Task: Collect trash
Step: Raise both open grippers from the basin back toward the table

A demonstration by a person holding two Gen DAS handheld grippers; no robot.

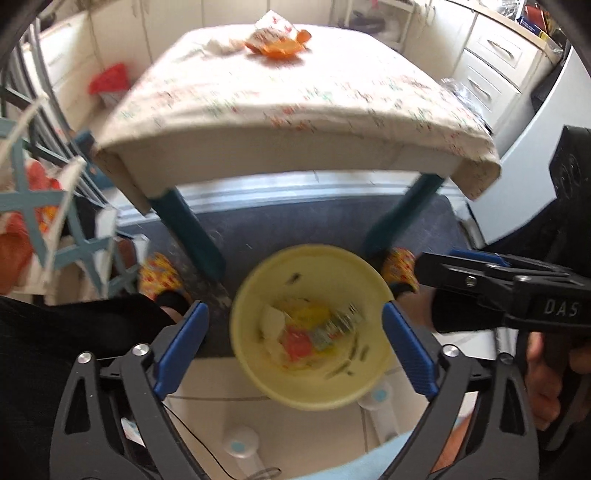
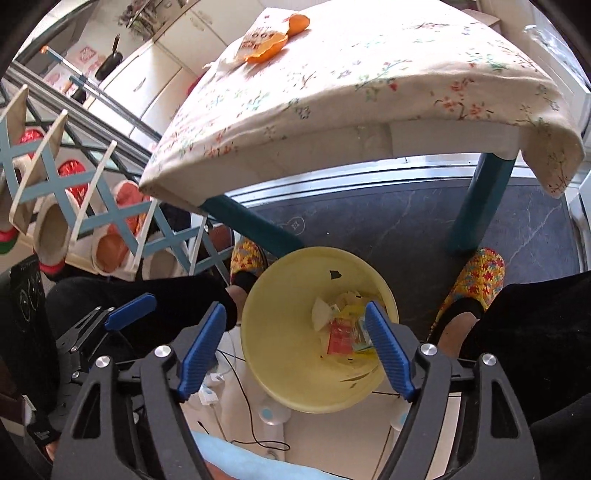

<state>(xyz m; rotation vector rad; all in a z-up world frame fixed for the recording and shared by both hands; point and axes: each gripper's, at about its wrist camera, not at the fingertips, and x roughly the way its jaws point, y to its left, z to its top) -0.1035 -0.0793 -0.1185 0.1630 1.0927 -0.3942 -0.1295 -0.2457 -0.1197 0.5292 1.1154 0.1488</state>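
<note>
Left wrist view: we hover both empty grippers, left gripper (image 1: 295, 350) and right gripper (image 2: 295, 350), jaws apart, over the yellow bin (image 1: 258, 373); next, likely fetch the wrappers (image 1: 275, 38) on the table (image 1: 332, 99).

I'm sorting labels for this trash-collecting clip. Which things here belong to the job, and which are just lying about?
Job:
- yellow bin, wrappers inside
- orange peel and packet on the table
- left claw and right claw, both open and empty

Lying about:
- slippers
- shoe rack
- dark mat
</note>
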